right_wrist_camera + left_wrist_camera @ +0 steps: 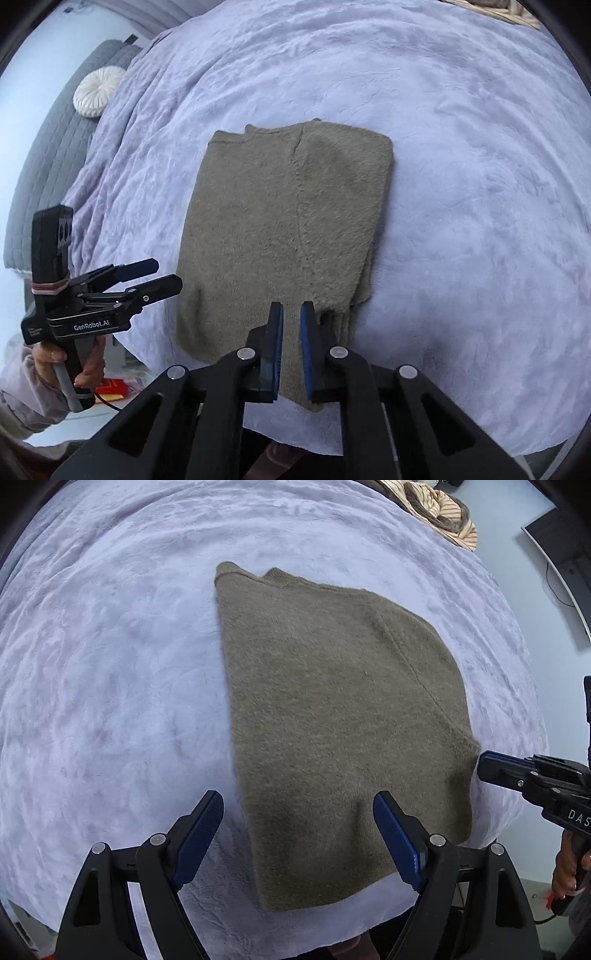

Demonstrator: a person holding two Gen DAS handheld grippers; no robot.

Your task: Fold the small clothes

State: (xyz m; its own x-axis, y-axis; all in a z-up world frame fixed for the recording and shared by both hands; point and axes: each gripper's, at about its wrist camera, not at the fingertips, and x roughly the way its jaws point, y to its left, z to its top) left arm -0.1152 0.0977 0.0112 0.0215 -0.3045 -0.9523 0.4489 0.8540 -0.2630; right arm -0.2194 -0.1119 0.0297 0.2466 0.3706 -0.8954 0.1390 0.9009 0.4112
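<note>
An olive-green knit sweater (340, 716) lies folded lengthwise into a flat strip on a lilac plush blanket (110, 686); it also shows in the right wrist view (280, 229). My left gripper (297, 812) is wide open above the sweater's near end, empty; it also shows from the side in the right wrist view (166, 275). My right gripper (291, 314) hovers over the sweater's near right edge with its jaws a narrow gap apart, holding nothing. In the left wrist view the right gripper (484, 764) sits just off the sweater's right edge.
A striped beige garment (439, 513) is bunched at the far edge of the bed. A white round cushion (99, 92) rests on a grey quilted headboard (55, 147) at the left. A dark monitor (561, 542) stands at the far right. Red items (110, 389) lie on the floor.
</note>
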